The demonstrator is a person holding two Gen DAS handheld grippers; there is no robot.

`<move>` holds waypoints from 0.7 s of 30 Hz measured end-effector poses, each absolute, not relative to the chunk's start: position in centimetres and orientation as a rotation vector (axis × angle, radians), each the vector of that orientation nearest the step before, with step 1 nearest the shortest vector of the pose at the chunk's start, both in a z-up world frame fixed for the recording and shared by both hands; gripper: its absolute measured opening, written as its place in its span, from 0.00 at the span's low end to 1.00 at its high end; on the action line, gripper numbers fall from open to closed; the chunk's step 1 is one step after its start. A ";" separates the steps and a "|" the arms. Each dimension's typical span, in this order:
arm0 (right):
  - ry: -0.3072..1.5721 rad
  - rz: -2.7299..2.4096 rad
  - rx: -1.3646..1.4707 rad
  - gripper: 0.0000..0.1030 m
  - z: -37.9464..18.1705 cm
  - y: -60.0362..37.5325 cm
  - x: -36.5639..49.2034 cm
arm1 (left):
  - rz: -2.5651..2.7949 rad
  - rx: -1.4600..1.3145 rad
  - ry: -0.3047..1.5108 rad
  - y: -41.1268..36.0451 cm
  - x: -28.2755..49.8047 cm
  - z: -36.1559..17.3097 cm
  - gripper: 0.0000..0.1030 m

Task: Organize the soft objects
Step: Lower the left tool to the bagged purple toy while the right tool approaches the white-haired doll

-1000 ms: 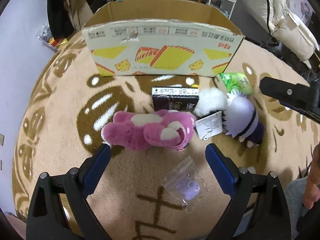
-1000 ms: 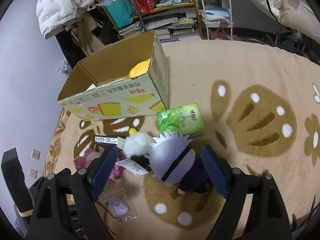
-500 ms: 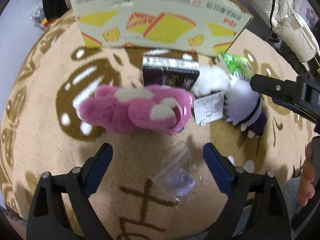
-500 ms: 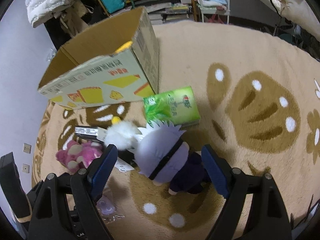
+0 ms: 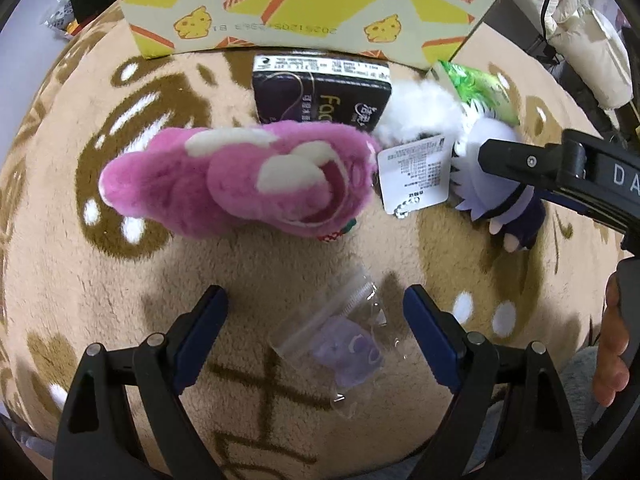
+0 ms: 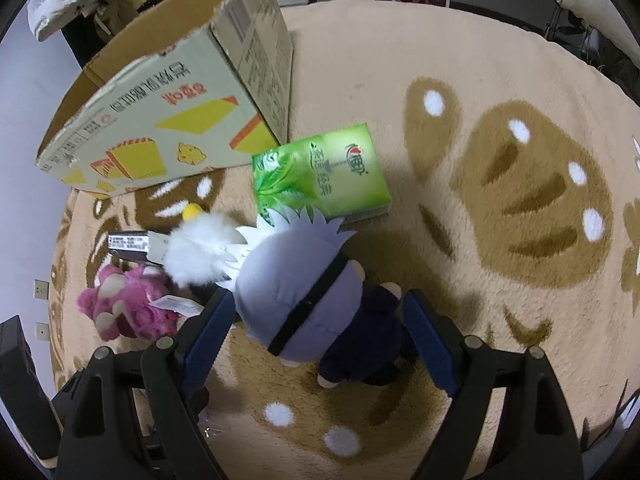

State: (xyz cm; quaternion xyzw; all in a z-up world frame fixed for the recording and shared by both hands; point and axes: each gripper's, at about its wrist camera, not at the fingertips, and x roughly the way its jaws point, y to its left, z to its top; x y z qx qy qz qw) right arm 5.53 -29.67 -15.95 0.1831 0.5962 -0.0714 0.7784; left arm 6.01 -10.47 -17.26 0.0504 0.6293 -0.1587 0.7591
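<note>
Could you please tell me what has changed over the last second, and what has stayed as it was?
Both tools have come down toward the rug. The left tool, its jaws having just closed a little, now straddles the small plastic bag; the right tool now straddles the white-haired doll. Neither grips anything. The pink bear, tissue pack and cardboard box lie as before.

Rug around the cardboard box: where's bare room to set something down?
Free: the rug right of the cardboard box and green tissue pack, and left of the pink plush. Crowded: before the box, where black box, white fluffy toy and purple-haired doll touch.
</note>
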 end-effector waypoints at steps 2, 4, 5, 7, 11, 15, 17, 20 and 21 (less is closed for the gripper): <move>1.300 -0.154 0.394 0.88 -16.3 -29.6 5.6 | -0.336 0.127 1.367 -10.7 5.9 -17.4 0.86; 1.306 -0.152 0.398 0.88 -16.4 -29.6 5.6 | -0.328 0.141 1.363 -11.2 5.9 -17.6 0.86; 1.308 -0.151 0.398 0.88 -16.5 -29.6 5.6 | -0.323 0.147 1.362 -11.4 5.8 -17.7 0.86; 1.310 -0.151 0.398 0.88 -16.5 -29.6 5.6 | -0.316 0.153 1.364 -12.3 5.6 -17.9 0.87; 1.315 -0.149 0.395 0.88 -16.7 -29.5 5.7 | -0.296 0.169 1.359 -12.9 5.2 -18.6 0.87; 1.315 -0.150 0.395 0.88 -16.6 -29.6 5.7 | -0.282 0.205 1.350 -14.1 4.5 -19.3 0.87; 1.314 -0.150 0.395 0.88 -16.6 -29.6 5.7 | -0.274 0.212 1.345 -14.5 4.2 -19.5 0.88; 1.314 -0.150 0.391 0.88 -16.5 -29.7 5.7 | -0.272 0.219 1.344 -15.0 3.9 -19.8 0.88; 1.315 -0.151 0.390 0.88 -16.6 -29.6 5.8 | -0.270 0.217 1.344 -15.3 3.8 -19.9 0.88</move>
